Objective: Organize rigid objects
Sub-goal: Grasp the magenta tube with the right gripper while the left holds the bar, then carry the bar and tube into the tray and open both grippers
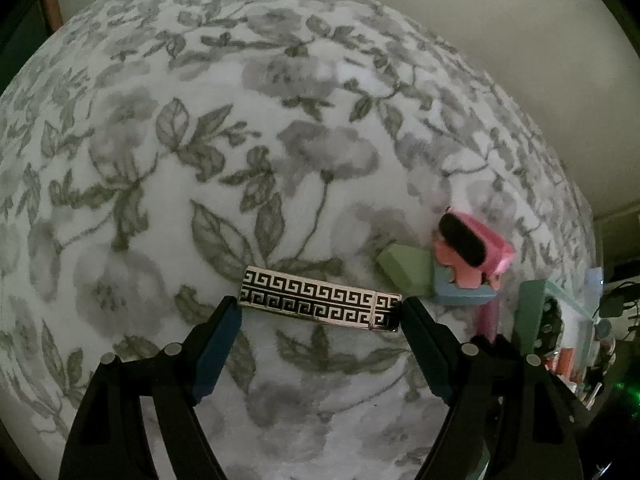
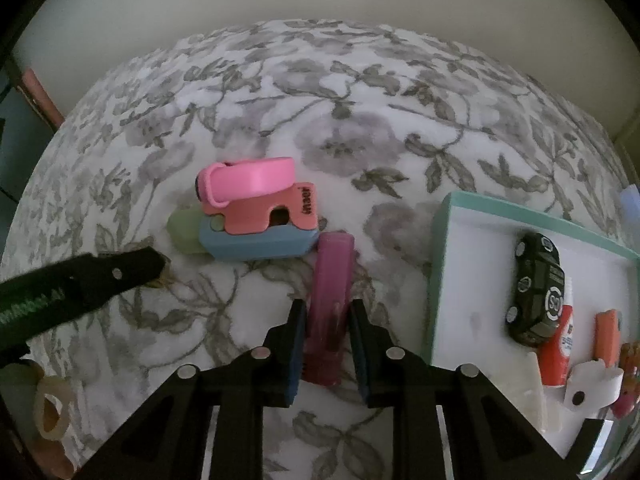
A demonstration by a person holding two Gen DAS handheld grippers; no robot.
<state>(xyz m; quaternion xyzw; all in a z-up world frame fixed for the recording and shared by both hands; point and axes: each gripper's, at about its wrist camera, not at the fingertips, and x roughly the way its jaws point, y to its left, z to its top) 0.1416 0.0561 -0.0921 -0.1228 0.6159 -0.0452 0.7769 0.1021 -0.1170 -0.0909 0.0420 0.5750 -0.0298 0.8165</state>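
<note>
R gripper (image 2: pixel 325 322) is clamping the magenta bar (image 2: pixel 330 304) lengthwise, prob for the teal-rimmed tray (image 2: pixel 440 264) at its 3 o'clock, while L gripper (image 1: pixel 320 312) is bracketing the key-pattern bar (image 1: pixel 320 304) end to end w/ both pads touching it, apparently gripping.

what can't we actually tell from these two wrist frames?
- Left wrist: whether the jaws of the left gripper press the patterned bar; its ends sit right at the pads.
- Right wrist: near end of the magenta stick, hidden between the right gripper jaws.
- Right wrist: small items at the teal tray edge, cut off and blurred.
- Left wrist: the tray's contents, cut off by the frame edge.
</note>
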